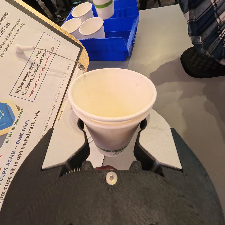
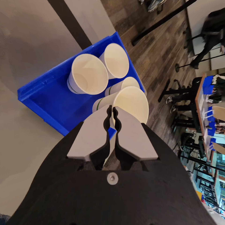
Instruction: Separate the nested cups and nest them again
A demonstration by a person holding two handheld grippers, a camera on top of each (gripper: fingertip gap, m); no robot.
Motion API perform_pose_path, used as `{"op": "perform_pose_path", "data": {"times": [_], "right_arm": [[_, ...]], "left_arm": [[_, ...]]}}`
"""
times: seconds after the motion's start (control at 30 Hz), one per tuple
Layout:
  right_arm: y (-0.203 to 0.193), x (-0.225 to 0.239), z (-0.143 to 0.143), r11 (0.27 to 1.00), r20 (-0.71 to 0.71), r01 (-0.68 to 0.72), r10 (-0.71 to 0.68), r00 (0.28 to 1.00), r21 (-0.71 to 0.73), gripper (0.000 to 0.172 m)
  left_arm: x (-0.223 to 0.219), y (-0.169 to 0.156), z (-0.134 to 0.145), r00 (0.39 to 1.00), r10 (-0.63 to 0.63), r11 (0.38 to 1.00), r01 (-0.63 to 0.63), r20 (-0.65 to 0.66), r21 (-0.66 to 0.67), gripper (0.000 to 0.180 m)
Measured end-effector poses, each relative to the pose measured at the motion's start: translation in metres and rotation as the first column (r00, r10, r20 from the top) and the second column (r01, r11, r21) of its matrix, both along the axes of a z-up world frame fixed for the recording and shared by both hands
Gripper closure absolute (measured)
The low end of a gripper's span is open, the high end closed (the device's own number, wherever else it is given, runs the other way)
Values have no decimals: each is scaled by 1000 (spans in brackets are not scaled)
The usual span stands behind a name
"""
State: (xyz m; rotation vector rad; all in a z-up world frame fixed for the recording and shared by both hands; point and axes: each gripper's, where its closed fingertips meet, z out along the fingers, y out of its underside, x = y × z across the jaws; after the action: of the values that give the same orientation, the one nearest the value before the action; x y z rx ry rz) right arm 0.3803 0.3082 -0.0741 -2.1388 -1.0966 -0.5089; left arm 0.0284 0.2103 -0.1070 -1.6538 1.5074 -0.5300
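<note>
open workroom or lab; grey tables (image 1: 158, 36), blue bins (image 2: 208, 87), printed instruction sheet (image 1: 36, 73)

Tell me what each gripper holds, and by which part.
Right gripper pinches one white cup by its rim wall. Left gripper clamps the nested cups below their rims.

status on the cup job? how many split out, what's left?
Done: three cups stand apart in the blue bin. In hand: right gripper pinches a fourth cup's rim above the bin. Left gripper sits around a nested stack showing two rims. Left: separate those, then re-nest all.
</note>
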Motion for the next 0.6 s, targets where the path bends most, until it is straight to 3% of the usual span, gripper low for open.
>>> {"op": "perform_pose_path", "data": {"times": [0.3, 0.6], "right_arm": [[9, 8, -48, 988, -37, -13, 7, 999, -155, 169], [12, 9, -75, 972, -75, -35, 18, 997, -233, 169]], "left_arm": [[1, -1, -1, 1000, -5, 1000, 5, -3, 1, 89], [1, -2, -1, 1000, -6, 1000, 6, -5, 3, 89]]}}
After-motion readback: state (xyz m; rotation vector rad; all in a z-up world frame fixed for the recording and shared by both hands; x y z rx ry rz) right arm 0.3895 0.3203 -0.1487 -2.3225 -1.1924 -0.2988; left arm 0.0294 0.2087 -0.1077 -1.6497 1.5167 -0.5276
